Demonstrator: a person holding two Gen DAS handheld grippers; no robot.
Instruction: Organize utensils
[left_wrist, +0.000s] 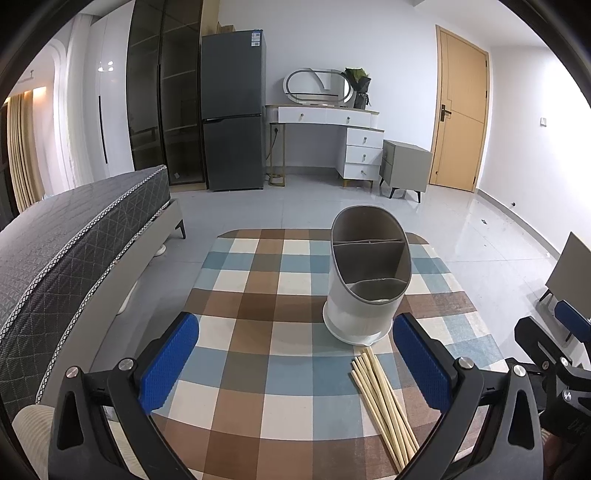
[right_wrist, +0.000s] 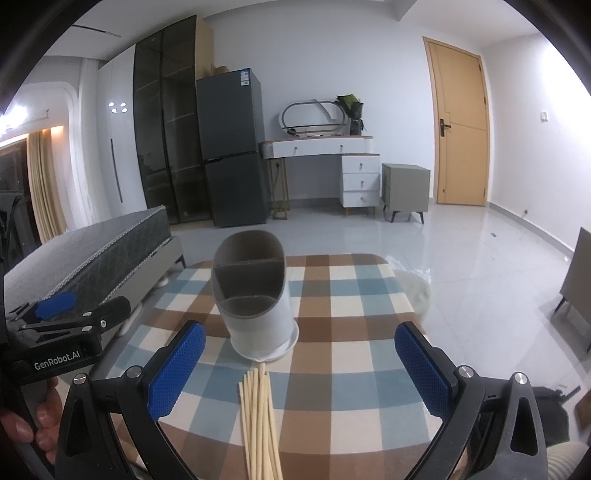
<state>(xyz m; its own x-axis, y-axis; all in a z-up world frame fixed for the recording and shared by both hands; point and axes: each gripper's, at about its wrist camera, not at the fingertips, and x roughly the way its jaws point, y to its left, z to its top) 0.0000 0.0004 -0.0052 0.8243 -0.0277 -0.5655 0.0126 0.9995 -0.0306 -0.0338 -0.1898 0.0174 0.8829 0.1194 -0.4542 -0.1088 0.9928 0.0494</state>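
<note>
I see white walls (left_wrist: 332, 37) and a glossy grey tile floor (left_wrist: 461, 221). A dark fridge (left_wrist: 232, 122) stands against the far wall beside a tall dark glass cabinet (left_wrist: 166, 92). Right of the fridge sits a white dresser (left_wrist: 340, 125) with an oval mirror (left_wrist: 317, 86) and a plant (left_wrist: 358, 85), then a grey nightstand (left_wrist: 404, 166) and a wooden door (left_wrist: 461, 110). A bed (left_wrist: 74, 236) lies left, curtains (left_wrist: 22, 147) behind it.

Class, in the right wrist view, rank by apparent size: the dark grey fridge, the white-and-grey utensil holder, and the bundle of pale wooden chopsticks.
1. Dark grey fridge
2. White-and-grey utensil holder
3. Bundle of pale wooden chopsticks, though close to the holder; it lies nearest the camera and is cut off by the frame edge, so that ranking is unsure.
</note>
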